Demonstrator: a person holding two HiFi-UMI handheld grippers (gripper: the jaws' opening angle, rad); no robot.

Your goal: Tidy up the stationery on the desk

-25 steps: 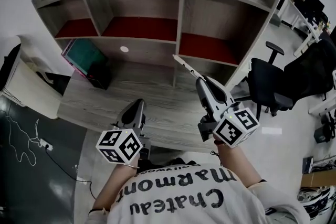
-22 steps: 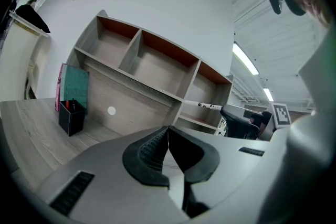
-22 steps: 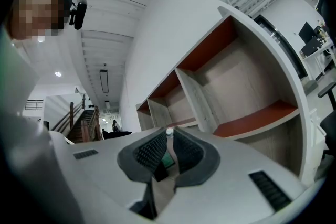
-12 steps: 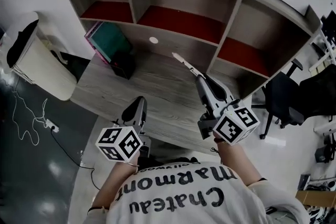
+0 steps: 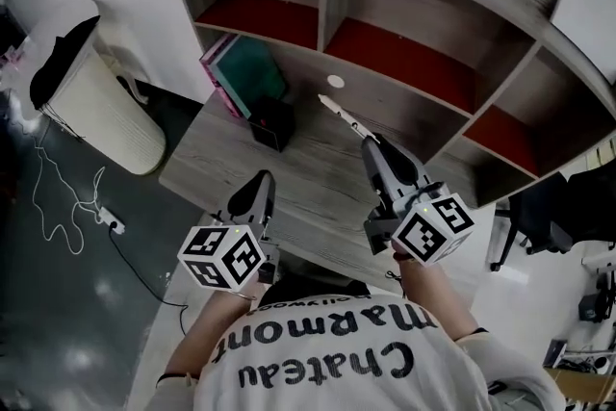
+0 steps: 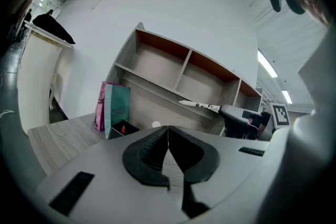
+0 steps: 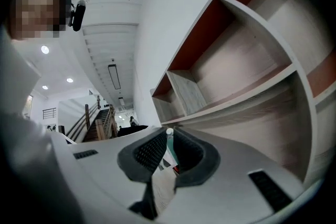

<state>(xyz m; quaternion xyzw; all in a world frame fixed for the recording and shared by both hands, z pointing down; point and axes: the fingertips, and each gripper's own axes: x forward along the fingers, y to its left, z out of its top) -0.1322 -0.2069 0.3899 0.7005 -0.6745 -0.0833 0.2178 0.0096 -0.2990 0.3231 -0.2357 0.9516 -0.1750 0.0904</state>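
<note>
My right gripper (image 5: 370, 145) is shut on a white pen (image 5: 341, 115) and holds it above the grey wooden desk (image 5: 217, 159); the pen points up and left toward the shelf unit. In the right gripper view, only the pen's white end (image 7: 169, 132) shows between the closed jaws. A black pen holder (image 5: 272, 122) stands on the desk just left of the pen tip, with something red (image 6: 123, 127) inside. My left gripper (image 5: 256, 192) hangs over the desk's near edge, shut with nothing in it (image 6: 168, 132). The left gripper view also shows the pen (image 6: 199, 106).
Teal and pink books (image 5: 241, 70) lean behind the holder. A grey shelf unit with red-lined compartments (image 5: 385, 43) rises at the back of the desk, and a small white disc (image 5: 335, 82) sits on its back panel. A white bin (image 5: 91, 87) stands left of the desk.
The view has swung left, so the books, holder and bin now sit further right in frame. The right gripper's pen now lies closer to the black holder. Both grippers stay shut.
</note>
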